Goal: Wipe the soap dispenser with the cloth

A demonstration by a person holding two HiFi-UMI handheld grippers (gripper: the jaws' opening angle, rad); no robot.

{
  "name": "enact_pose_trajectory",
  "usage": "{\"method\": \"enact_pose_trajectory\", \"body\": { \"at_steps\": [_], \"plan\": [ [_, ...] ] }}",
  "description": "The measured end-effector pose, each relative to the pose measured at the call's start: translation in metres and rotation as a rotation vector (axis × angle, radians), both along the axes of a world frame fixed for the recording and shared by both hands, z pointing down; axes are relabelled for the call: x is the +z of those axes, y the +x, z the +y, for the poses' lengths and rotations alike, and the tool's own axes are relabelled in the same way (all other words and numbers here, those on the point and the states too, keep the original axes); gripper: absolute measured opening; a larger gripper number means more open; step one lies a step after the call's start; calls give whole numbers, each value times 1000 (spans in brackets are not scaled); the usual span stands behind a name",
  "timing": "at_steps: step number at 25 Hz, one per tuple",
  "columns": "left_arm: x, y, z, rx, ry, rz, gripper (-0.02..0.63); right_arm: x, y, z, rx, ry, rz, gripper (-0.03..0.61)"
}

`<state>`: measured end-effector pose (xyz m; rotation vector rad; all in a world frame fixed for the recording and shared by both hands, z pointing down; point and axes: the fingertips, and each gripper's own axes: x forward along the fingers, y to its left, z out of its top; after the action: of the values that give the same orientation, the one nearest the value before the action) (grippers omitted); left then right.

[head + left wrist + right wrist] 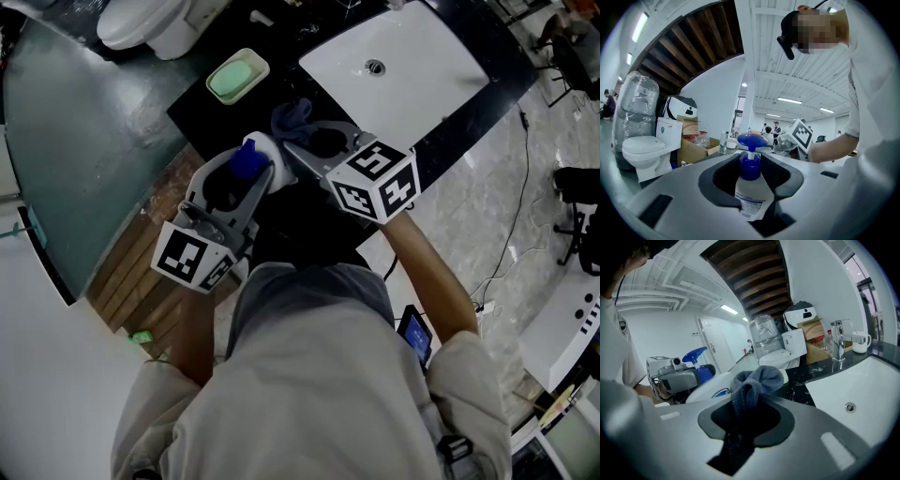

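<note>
A white soap dispenser (751,194) with a blue pump head (248,159) is clamped between the jaws of my left gripper (255,173), held above the black counter. It also shows in the right gripper view, the dispenser (708,383) lying just left of the cloth. My right gripper (305,141) is shut on a bunched blue-grey cloth (754,383), which sticks out past the jaws next to the dispenser's white body. In the head view the cloth (292,117) sits right beside the bottle. Whether cloth and bottle touch I cannot tell.
A white sink basin (394,66) with a drain is set in the black counter (202,112) at the right, with a tap (837,345) behind it. A green soap dish (237,77) lies on the counter. A white toilet (150,23) stands beyond.
</note>
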<state>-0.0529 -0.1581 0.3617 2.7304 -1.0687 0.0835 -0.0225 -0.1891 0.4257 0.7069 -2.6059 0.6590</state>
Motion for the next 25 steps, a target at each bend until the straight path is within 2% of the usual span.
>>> {"method": "enact_pose_trajectory", "body": {
  "at_steps": [8, 15, 25],
  "plan": [
    [2, 1, -1, 0, 0, 0, 137, 27, 6, -1, 19, -38, 34, 77],
    [1, 5, -2, 6, 3, -1, 137, 44, 14, 3, 30, -30, 102, 77],
    [2, 18, -4, 17, 13, -8, 137, 47, 24, 14, 94, -58, 92, 77]
  ]
}}
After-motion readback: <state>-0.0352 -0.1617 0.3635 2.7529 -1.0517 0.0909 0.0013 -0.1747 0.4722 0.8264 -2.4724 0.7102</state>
